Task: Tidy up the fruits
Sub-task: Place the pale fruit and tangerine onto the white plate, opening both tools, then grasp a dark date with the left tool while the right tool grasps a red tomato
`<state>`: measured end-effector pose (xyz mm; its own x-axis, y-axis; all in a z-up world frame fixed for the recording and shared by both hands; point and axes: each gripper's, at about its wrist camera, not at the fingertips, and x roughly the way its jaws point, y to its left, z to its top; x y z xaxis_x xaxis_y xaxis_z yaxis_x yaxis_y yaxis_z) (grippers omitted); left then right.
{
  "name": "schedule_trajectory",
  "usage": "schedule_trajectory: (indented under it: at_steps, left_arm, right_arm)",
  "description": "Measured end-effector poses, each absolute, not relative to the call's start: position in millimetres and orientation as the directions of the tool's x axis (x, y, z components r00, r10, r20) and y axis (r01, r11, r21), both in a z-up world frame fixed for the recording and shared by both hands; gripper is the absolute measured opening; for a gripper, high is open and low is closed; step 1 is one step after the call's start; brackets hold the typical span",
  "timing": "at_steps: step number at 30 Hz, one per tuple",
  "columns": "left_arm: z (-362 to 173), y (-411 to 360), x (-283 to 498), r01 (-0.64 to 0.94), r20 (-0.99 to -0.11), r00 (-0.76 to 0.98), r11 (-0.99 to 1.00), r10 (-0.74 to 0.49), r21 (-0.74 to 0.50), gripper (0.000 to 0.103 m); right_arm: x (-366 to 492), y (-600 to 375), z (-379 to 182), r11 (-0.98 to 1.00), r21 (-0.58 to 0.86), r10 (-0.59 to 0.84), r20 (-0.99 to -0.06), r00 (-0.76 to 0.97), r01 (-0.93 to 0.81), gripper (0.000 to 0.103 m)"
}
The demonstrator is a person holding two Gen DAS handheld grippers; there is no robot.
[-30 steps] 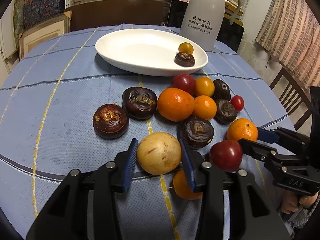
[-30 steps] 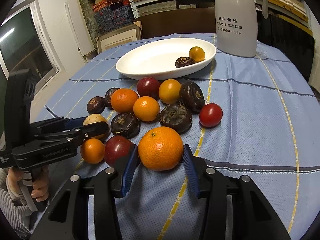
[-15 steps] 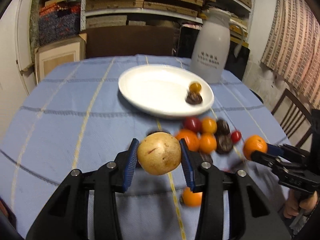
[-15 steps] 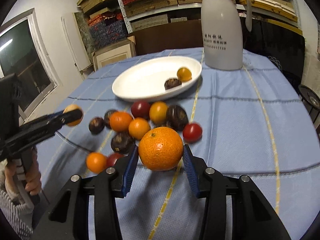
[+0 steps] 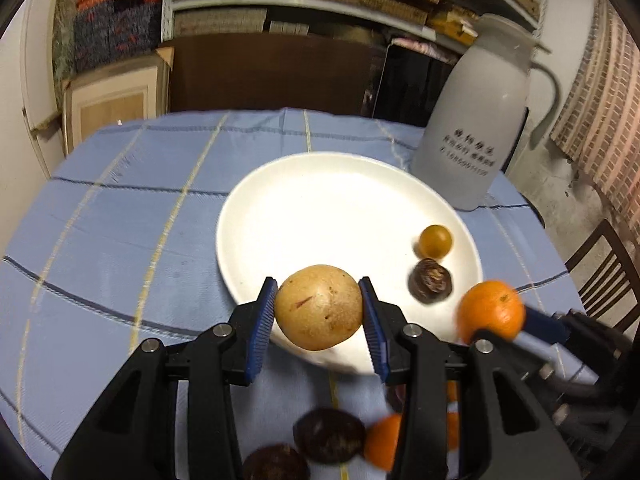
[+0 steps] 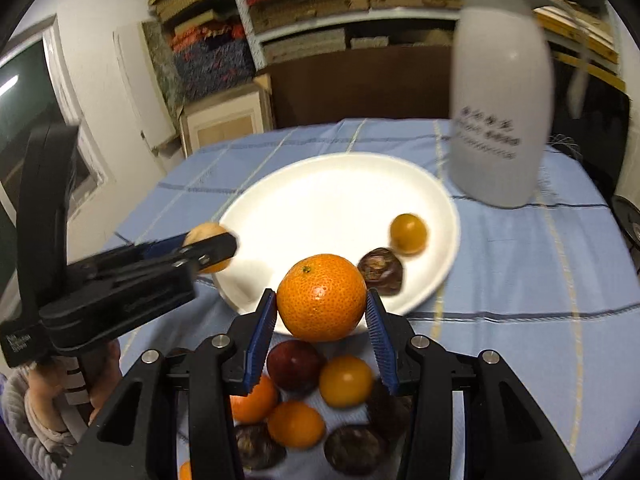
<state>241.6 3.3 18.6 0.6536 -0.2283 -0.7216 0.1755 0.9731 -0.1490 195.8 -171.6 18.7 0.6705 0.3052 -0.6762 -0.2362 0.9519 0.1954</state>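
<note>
Indoors | blue checked tablecloth (image 5: pixel 120 240), stacked shelves (image 5: pixel 320 0) behind | left gripper (image 5: pixel 319 312) clamped on yellow fruit (image 5: pixel 319 312) | right gripper (image 6: pixel 321 304) clamped on orange (image 6: pixel 321 304) | both above white plate (image 5: pixel 320 208)

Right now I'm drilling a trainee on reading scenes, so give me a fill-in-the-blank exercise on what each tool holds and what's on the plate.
1. The left tool is shut on a tan ____.
2. The right tool is shut on an ____.
3. The white plate has ____ small fruits lying in it.
4. The tall white jug stands ____ the plate.

Missing words: potato; orange; two; behind
</note>
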Motion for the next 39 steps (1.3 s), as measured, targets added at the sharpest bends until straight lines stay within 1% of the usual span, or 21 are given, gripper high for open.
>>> schedule_trajectory:
  at_steps: [3,6,12,13,15,16,18,22,25,27,29,31,35,37,39]
  left_arm:
    - [6.7,2.5,254.1,0.179,-0.734,0.633,0.969,-0.245,-0.169,0.041]
    - [-2.0,-0.9,257.8,0.191,-0.748,0.619,0.970,-0.240,-0.152,0.041]
    - [5.3,3.6,244.5,0.182,-0.729,0.640,0.970,-0.241,-0.161,0.042]
    - [10.9,6.7,238.0,0.179,-0.719,0.652,0.970,-0.240,-0.162,0.043]
    - [21.4,13.4,222.8,0.168,-0.695,0.680,0.973,-0.233,-0.161,0.056]
    - [25.6,17.0,214.3,0.159,-0.683,0.695,0.975,-0.224,-0.158,0.058]
    - [30.5,23.8,196.3,0.145,-0.666,0.716,0.978,-0.208,-0.149,0.059]
    - [26.0,34.3,159.2,0.120,-0.658,0.731,0.983,-0.182,-0.139,0.059]
    - [18.7,36.4,131.7,0.102,-0.658,0.740,0.990,-0.142,-0.098,0.059]
    - [11.1,38.3,114.7,0.094,-0.662,0.740,0.993,-0.122,-0.078,0.061]
    - [1.4,42.0,103.3,0.075,-0.674,0.732,0.995,-0.098,-0.063,0.073]
    - [-6.5,45.5,96.8,0.053,-0.689,0.722,0.998,-0.065,-0.038,0.073]
    - [-14.0,49.6,89.3,0.043,-0.700,0.712,0.999,-0.048,-0.025,0.073]
    - [-15.4,49.5,87.3,0.041,-0.701,0.712,0.999,-0.038,-0.012,0.074]
    - [-15.3,49.0,86.8,0.042,-0.700,0.713,0.999,-0.033,-0.004,0.076]
  right_arm:
    - [205.6,-161.3,7.1,0.955,0.171,0.292,-0.693,0.659,-0.242,0.046]
    - [208.5,-160.5,2.0,0.954,0.175,0.294,-0.695,0.656,-0.243,0.047]
    - [196.0,-174.5,18.3,0.953,0.194,0.304,-0.657,0.690,-0.234,0.048]
    - [190.5,-180.9,25.4,0.953,0.201,0.304,-0.642,0.704,-0.227,0.048]
    - [177.9,-195.4,40.9,0.949,0.233,0.312,-0.603,0.734,-0.212,0.048]
    - [169.9,-204.1,49.2,0.947,0.249,0.314,-0.581,0.751,-0.204,0.048]
    - [158.0,-215.4,57.4,0.947,0.262,0.306,-0.556,0.773,-0.186,0.053]
    - [129.0,-241.2,57.6,0.943,0.304,0.285,-0.517,0.807,-0.138,0.056]
    - [113.4,-251.5,44.8,0.937,0.324,0.291,-0.526,0.799,-0.128,0.056]
    - [105.5,-254.2,35.3,0.938,0.323,0.290,-0.537,0.792,-0.125,0.056]
    - [96.6,-253.9,22.3,0.948,0.294,0.272,-0.565,0.779,-0.119,0.056]
    - [88.4,-254.3,13.7,0.961,0.258,0.237,-0.583,0.777,-0.099,0.057]
    - [74.1,-260.9,4.1,0.965,0.251,0.215,-0.592,0.777,-0.076,0.064]
    - [71.0,-261.4,5.0,0.970,0.234,0.193,-0.588,0.786,-0.063,0.065]
    - [69.1,-262.4,7.1,0.968,0.244,0.198,-0.576,0.793,-0.064,0.065]
